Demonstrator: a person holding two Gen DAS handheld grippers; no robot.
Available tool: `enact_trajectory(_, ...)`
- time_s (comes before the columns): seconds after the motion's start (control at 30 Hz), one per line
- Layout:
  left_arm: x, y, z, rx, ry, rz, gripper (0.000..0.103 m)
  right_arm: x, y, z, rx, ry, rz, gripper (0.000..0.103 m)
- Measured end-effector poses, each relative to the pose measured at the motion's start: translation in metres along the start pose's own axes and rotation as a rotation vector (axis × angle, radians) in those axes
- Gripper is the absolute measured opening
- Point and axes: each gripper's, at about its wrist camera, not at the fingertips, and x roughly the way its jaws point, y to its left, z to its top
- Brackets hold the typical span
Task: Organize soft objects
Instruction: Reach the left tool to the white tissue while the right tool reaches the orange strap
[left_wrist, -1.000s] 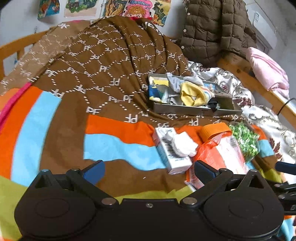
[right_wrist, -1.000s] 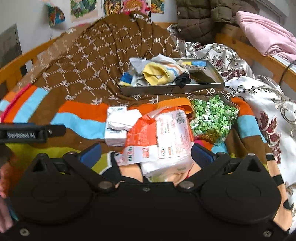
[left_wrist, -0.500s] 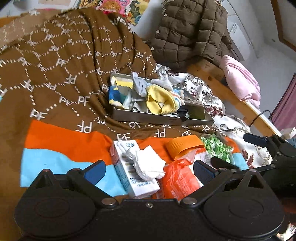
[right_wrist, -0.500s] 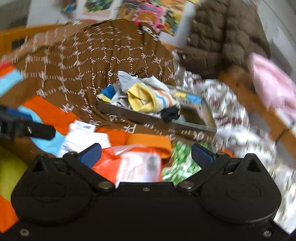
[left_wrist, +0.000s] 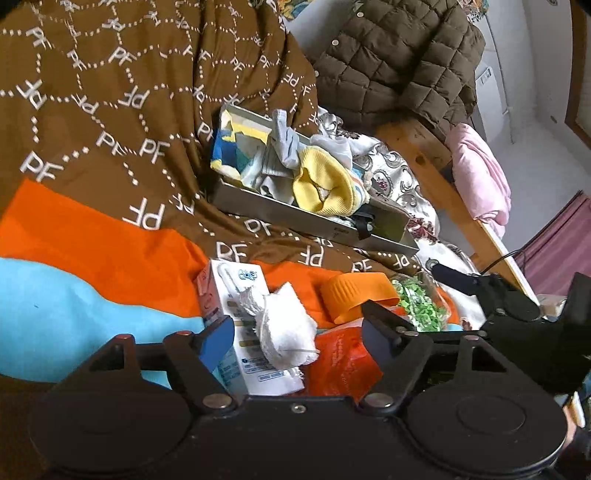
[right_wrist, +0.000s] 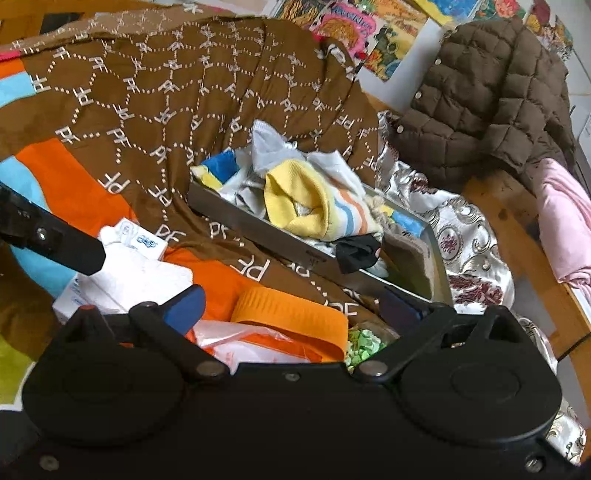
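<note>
Ahead, tray (right_wrist: 258, 230) rim, apparently clear blanket (left_wrist: 92, 258) leftward

A matt metal tray (left_wrist: 295, 216) holds knitted cloth socks (left_wrist: 323, 188); beside it lie a ribbed plastic lid (left_wrist: 351, 295) and a glossy paper carton (left_wrist: 236, 295).

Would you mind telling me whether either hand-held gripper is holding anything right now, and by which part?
Nothing is held. The left hand-held gripper has been closing around the white cloth wad without pressing it; the right hand-held gripper is open.

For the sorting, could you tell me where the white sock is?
In the left wrist view the white sock lies on the white carton, between the orange bag and blue stripe.
</note>
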Motion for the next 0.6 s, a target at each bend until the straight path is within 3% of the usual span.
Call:
enact_trajectory(0.27,0.016,0.007,0.003,-0.055,0.048,-0.048,0.06,0.03,0.007,0.003,-0.001,0.054,0.024,0.089)
enact_trajectory(0.6,0.029,0.017,0.006,-0.105,0.094,-0.039,0.038,0.065,0.011,0.013,0.036,0.191,0.038,0.077)
